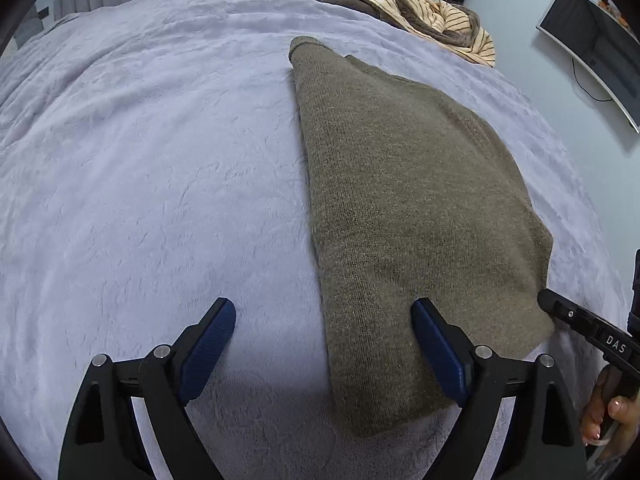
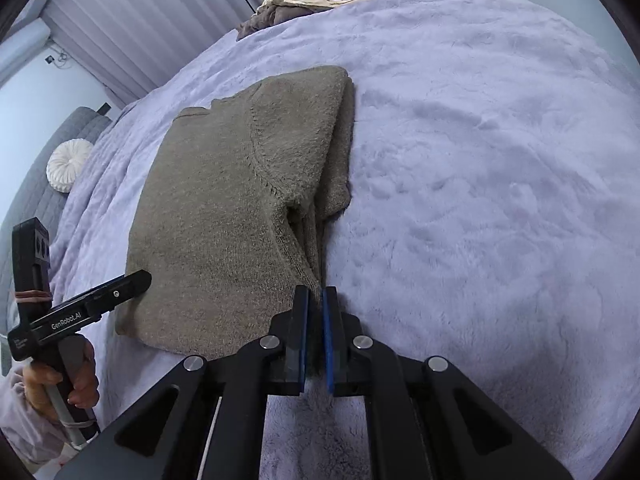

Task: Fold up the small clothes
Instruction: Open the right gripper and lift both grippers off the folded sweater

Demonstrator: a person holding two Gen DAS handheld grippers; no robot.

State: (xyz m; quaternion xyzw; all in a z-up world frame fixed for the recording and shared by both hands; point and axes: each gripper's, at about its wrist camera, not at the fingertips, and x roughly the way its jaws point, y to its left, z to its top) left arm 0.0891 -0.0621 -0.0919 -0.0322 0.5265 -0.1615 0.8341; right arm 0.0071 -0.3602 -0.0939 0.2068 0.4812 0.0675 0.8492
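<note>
Brown sweater (image 1: 400, 220) is lying folded on the lilac blanket (image 1: 140, 180). Left gripper (image 1: 324, 324) is hovering with jaws spread wide over its near edge; right gripper (image 2: 315, 300) is pinching the sweater's corner, jaws nearly together

Fuzzy knit sweater (image 1: 404, 208), plush matt blanket (image 1: 160, 168)

Around you lie a lilac plush blanket (image 1: 160, 160), a heap of striped cream and brown clothes (image 1: 420, 12), a wall-mounted monitor (image 1: 592, 44), pleated curtains (image 2: 132, 28) and a round white cushion (image 2: 68, 170).
</note>
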